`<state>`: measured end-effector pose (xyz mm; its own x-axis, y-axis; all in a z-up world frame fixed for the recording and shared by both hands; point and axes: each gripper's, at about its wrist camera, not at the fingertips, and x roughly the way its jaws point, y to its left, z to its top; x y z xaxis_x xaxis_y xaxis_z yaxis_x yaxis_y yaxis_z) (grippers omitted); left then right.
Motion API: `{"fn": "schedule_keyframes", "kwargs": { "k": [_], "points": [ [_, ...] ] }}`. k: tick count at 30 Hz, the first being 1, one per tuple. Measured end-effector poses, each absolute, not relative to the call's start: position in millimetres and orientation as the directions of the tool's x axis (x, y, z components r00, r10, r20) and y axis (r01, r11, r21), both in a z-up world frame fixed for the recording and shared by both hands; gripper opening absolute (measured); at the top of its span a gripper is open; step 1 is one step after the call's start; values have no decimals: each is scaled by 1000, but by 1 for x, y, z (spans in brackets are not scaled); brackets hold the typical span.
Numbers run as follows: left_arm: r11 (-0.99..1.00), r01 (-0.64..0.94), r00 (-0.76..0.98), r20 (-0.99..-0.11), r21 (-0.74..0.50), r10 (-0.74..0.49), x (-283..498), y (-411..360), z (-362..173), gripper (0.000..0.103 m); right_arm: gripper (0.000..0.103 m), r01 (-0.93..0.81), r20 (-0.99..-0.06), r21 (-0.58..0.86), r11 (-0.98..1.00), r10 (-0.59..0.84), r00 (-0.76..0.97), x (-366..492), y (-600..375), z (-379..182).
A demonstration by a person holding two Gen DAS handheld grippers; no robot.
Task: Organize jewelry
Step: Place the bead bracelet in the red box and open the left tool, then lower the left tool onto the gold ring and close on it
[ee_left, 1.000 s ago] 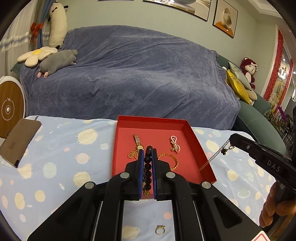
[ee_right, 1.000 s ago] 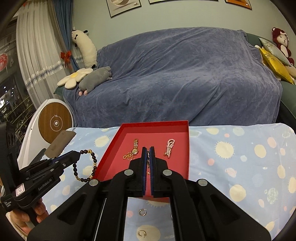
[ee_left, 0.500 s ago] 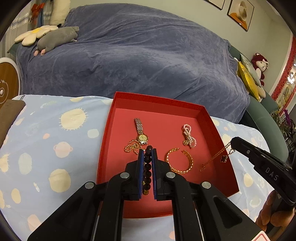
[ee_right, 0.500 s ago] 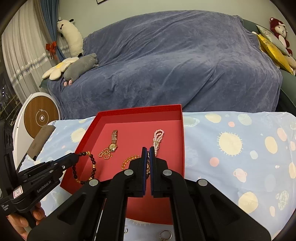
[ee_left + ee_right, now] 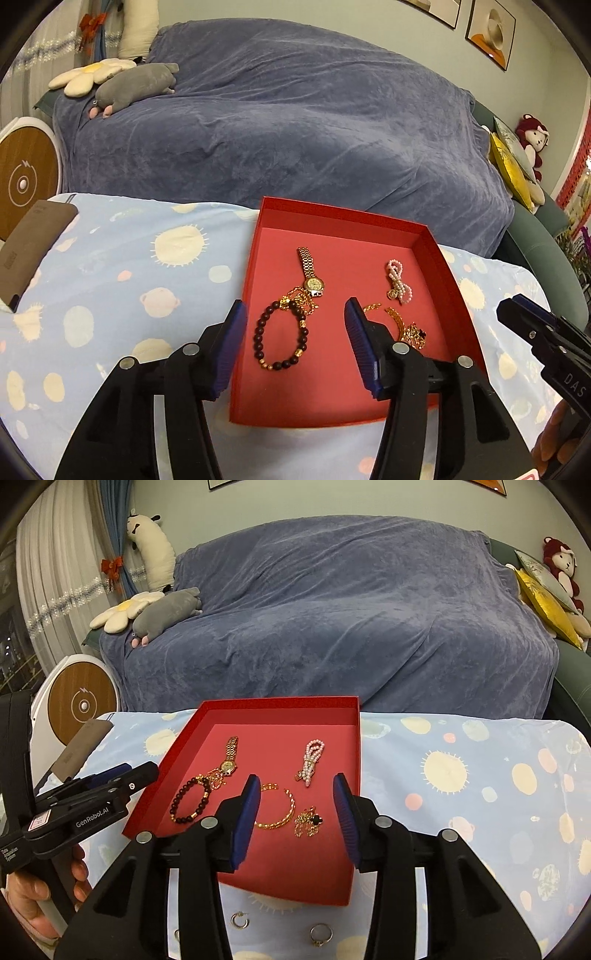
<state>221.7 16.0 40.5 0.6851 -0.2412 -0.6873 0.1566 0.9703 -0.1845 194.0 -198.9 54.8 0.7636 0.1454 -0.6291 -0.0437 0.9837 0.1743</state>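
Note:
A red tray (image 5: 343, 214) sits on the sun-patterned cloth. My left gripper (image 5: 295, 308) hovers over its near left part with the jaws opening. The dark bead bracelet (image 5: 258, 332) lies loose on the tray floor between them, untouched by the pads. My right gripper (image 5: 295, 779) is over the near right part, jaws also opening. Below it the gold necklace with a black clover (image 5: 310, 821) lies in a heap, free of the pads. Also in the tray are a gold watch (image 5: 229, 760), a pearl piece (image 5: 312, 760) and a gold bangle (image 5: 280, 816).
Two rings (image 5: 240, 920) (image 5: 320, 934) lie on the cloth in front of the tray. A brown flat case (image 5: 33, 247) sits at the table's left edge. Behind the table stands a sofa under a blue throw (image 5: 295, 129). A hand (image 5: 33, 897) holds the left gripper's handle.
Both grippers sank toward the tray and went from shut to open. The bead bracelet left the left jaws and the necklace left the right jaws. Both now lie in the tray.

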Motion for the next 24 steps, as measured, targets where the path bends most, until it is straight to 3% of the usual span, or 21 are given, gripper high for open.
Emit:
{"fn": "schedule_keyframes", "kwargs": {
  "k": [6,10,19,24],
  "points": [
    [972,159,687,-688,-171,-233,178,30,45,59,41,-37,-628,205,978,161,762,149,-204,56],
    [971,168,674,-699,-170,-239,145,33,38,63,50,-31,-639,225,974,172,750,119,-204,48],
    [966,215,623,-742,-142,-247,92,21,7,63,51,-34,-677,217,976,175,715,73,-194,22],
    [960,260,609,-752,-109,-250,87,7,-6,69,53,-36,-700,181,983,154,697,68,-191,8]
  ]
}}
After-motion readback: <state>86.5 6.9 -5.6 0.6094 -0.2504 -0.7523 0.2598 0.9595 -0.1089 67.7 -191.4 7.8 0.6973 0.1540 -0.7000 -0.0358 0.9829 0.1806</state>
